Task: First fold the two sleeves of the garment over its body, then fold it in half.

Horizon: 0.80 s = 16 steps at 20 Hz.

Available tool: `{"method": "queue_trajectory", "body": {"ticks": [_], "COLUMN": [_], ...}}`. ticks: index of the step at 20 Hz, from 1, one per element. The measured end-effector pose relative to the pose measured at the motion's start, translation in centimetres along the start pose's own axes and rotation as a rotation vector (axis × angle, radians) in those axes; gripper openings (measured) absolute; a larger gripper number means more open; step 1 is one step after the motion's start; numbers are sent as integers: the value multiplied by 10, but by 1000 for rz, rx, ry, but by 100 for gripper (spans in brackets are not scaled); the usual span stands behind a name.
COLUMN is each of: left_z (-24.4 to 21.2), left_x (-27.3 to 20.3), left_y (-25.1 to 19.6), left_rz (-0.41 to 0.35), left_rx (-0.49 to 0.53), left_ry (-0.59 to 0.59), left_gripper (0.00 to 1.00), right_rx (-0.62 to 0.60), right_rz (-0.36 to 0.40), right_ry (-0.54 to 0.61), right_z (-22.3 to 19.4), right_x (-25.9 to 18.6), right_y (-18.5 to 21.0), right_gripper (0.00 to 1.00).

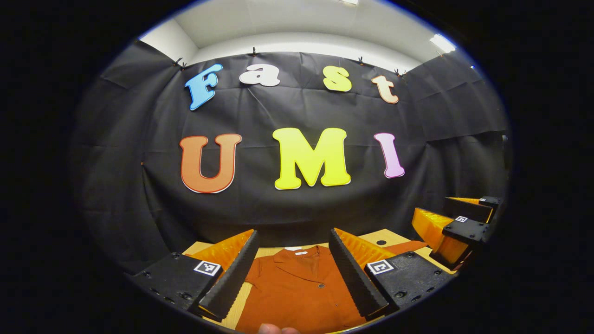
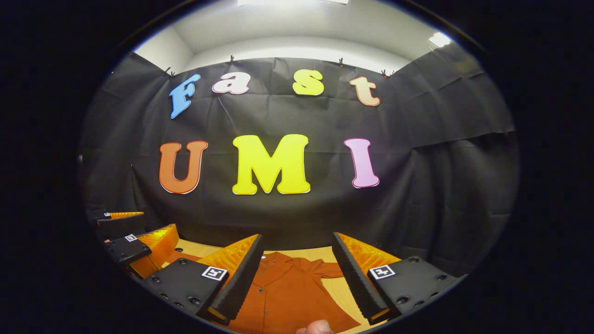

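- Garment: rust shirt lying flat on the wooden surface, collar at the far end, long axis running near to far.
- Left tongs: jaws wide, holding nothing, poised above the shirt body.
- Right tongs: likewise wide and empty (above the shirt's right half).
- Right sleeve lies spread out to the right, nearer the right tongs; judged the first fold.
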<state>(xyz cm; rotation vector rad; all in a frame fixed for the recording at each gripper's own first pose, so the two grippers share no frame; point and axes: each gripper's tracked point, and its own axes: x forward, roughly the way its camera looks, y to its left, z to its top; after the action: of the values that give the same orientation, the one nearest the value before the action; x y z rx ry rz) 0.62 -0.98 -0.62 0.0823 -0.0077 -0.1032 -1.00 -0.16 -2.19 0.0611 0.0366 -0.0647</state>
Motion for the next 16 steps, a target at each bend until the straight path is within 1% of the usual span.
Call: {"method": "queue_trajectory", "body": {"ticks": [3, 5, 16], "left_z": [-3, -4, -3], "left_x": [3, 4, 16], "left_y": [1, 1, -5], "left_rz": [-6, -8, 1], "left_rx": [1, -7, -18], "left_ry": [9, 9, 16], "left_gripper": [99, 99, 98], "right_rx": [-34, -36, -49], "right_rz": [10, 11, -21], "right_ry": [-11, -11, -2], "right_z": [2, -1, -5], "right_x": [1, 2, 16], "right_y": [8, 8, -14], "right_gripper": [95, 95, 95]}}
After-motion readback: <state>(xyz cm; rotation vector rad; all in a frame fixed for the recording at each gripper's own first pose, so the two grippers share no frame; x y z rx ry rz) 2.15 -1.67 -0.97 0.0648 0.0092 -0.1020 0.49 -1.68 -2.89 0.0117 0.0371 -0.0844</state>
